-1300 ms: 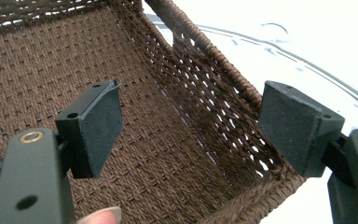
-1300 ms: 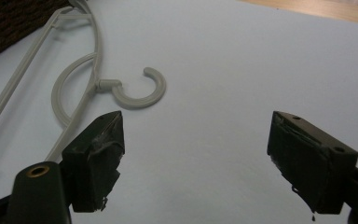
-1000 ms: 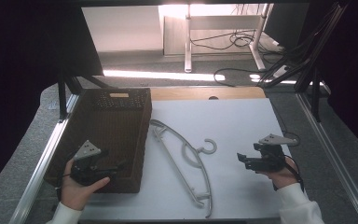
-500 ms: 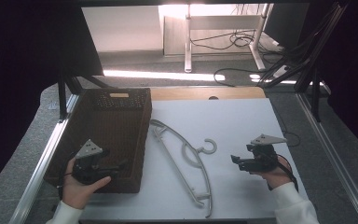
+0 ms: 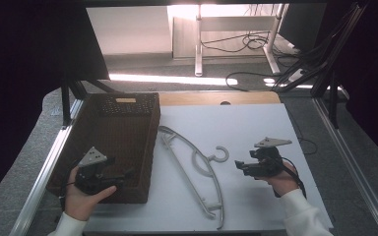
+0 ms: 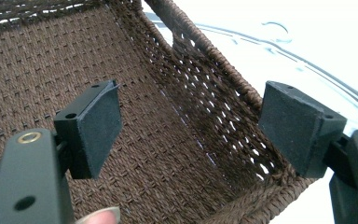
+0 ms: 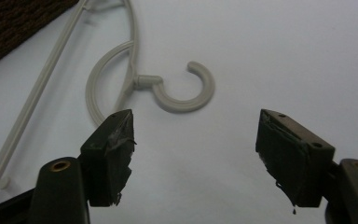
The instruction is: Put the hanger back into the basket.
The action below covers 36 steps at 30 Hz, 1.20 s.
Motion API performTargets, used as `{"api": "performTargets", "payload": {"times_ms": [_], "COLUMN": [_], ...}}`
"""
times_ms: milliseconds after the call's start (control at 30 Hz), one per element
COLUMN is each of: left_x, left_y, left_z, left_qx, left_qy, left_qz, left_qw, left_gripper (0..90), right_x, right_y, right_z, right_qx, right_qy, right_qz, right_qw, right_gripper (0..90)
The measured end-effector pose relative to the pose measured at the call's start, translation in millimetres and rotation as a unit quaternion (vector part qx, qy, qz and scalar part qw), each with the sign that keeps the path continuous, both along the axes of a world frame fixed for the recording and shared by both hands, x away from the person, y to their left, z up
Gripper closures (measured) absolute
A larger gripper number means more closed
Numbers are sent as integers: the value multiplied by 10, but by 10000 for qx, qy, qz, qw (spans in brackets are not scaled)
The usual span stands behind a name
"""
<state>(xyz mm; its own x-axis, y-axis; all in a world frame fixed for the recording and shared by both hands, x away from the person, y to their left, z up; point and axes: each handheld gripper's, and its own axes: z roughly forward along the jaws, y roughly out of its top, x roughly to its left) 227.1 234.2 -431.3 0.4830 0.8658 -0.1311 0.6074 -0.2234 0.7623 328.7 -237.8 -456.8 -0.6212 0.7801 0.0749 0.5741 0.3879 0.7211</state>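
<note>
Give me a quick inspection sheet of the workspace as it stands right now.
Surface: white table top, bare around the items.
Job's things: grey hanger flat on the table, hook toward the right gripper; brown woven basket beside it.
Clutter: nothing seen.
Grippers: left gripper open at the basket's near corner; right gripper open, jaws just been closing, nothing between them, short of the hook.
Cables: floor cables beyond the table.
Surroundings: dark curtains.

Bare white surface [image 5: 246, 128] lies open between the right gripper [image 5: 240, 166] and the hanger's hook [image 7: 186, 88] just ahead of its parted jaws. The woven basket's wall [image 6: 214, 84] rises between the left gripper [image 5: 123, 175] and the hanger [image 5: 197, 172].
</note>
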Motion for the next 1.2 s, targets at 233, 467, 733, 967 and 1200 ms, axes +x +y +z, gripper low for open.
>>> {"api": "performTargets", "payload": {"times_ms": [233,467,733,967,1200], "left_x": [-4,0,-5,-15,-15], "left_y": [3,2,5,-24,-39], "left_z": [18,5,-2,2,-10], "left_qx": [-46,-26,-25,-1,16], "left_qy": [-22,22,44,41,25], "left_qz": [-9,-37,-21,-83,-85], "left_qw": [10000,10000,10000,10000,10000], "left_gripper": [206,205,205,203,204], "right_x": [64,194,277,277,278], "right_y": [242,576,777,903,992], "right_z": [-20,-66,-125,-215,-311], "right_qx": [-133,-246,-297,-561,-764], "right_qy": [229,483,627,737,833], "right_qz": [101,287,375,444,392], "right_qw": [9996,9981,9969,9947,9928], "right_gripper": [353,386,399,419,442]}}
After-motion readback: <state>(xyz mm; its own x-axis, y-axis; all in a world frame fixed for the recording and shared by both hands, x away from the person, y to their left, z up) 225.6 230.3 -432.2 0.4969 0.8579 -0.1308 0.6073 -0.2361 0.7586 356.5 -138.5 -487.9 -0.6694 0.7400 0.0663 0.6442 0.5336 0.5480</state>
